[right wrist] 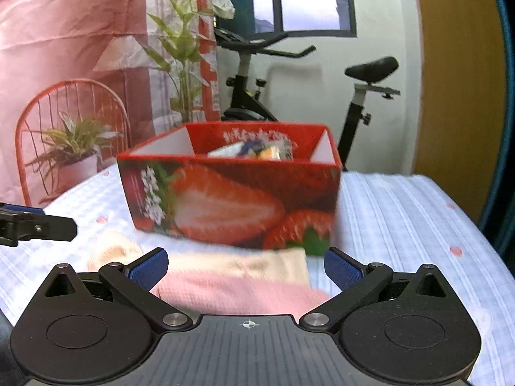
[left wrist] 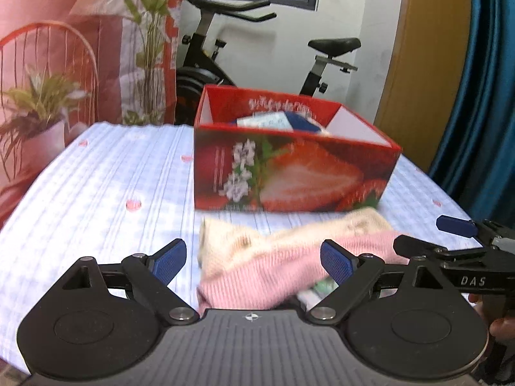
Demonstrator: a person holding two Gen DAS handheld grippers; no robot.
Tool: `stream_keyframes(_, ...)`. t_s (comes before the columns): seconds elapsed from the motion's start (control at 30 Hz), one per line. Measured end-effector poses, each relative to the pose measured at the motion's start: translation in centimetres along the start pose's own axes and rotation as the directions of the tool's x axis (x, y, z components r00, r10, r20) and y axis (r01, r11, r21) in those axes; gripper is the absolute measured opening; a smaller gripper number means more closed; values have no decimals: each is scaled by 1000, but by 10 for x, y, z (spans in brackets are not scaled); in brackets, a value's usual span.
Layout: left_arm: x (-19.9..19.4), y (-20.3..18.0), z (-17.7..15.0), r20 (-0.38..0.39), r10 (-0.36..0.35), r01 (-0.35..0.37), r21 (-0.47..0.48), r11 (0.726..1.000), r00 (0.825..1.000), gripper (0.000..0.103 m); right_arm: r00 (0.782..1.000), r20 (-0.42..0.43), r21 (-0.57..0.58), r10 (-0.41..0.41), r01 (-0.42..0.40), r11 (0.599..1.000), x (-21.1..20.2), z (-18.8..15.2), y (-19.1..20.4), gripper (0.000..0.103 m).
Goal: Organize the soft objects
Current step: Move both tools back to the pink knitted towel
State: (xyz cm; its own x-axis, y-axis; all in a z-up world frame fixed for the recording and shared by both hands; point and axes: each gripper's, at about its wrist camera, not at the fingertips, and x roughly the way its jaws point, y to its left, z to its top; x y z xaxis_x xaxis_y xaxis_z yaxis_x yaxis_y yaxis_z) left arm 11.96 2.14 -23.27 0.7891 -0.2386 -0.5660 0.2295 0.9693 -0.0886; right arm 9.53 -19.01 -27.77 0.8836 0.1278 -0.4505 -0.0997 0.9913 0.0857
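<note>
Both grippers hang wide open over the bed with nothing between their blue pads. Left gripper (left wrist: 254, 259) has its fingers spread to either side of a pink knit (left wrist: 267, 276), which lies on the sheet just past its body; its right pad (left wrist: 336, 263) sits at the knit's edge, though whether it touches is unclear. Right gripper (right wrist: 246, 265) hovers over the same pink knit (right wrist: 238, 292), fingers apart on both sides of it. A cream knit (left wrist: 289, 234) lies against the pink one on its far side, reaching to the foot of the red box (left wrist: 289, 173). Something green and white (left wrist: 317, 292) peeks from under the pink knit, too hidden to name. The open-topped box, printed with strawberries, stands on the blue checked sheet (left wrist: 96, 193) and holds blurred blue and white items (left wrist: 280, 120). Behind the bed stand an exercise bike (left wrist: 225, 51), a pink backdrop (left wrist: 64, 16), and a yellow door (left wrist: 428, 48).
</note>
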Motion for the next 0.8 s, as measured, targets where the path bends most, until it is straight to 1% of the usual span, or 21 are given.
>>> stream_keyframes(0.1,5,0,-11,-34,26,-26,-17,1000,999,90,999,-35,15,8,-7,1000,1,-11,-3,102)
stream_keyframes(0.2,12,4,-15,-65,49,-51,-26,998,997,86,998,-54,22,10,-8,1000,5,-15,-4,102)
stream_keyframes(0.3,14,10,-18,-64,56,-60,-57,997,996,83,998,-62,17,29,-28,999,7,-18,-3,101)
stream_keyframes(0.4,14,15,-21,-55,66,-70,-73,995,996,81,997,-79,-8,24,-25,1000,11,-22,2,100)
stream_keyframes(0.47,14,18,-23,-49,64,-68,-87,994,997,74,996,-84,-24,13,-15,1000,14,-26,4,98)
stream_keyframes(0.5,16,21,-24,-55,62,-67,-100,993,997,73,997,-82,-29,10,-12,999,15,-28,3,98)
stream_keyframes(0.57,19,25,-24,-69,61,-69,-125,990,996,63,998,-67,-46,-2,-1,999,17,-31,4,98)
stream_keyframes(0.63,28,29,-20,-83,51,-65,-167,984,995,58,998,-60,-54,-20,17,998,19,-33,3,98)
stream_keyframes(0.73,42,32,-18,-103,29,-51,-211,976,994,58,998,-53,-21,-21,20,1000,21,-35,-2,98)
stream_keyframes(0.8,49,30,-23,-132,19,-48,-216,975,991,58,997,-59,-12,-40,40,999,23,-35,-6,98)
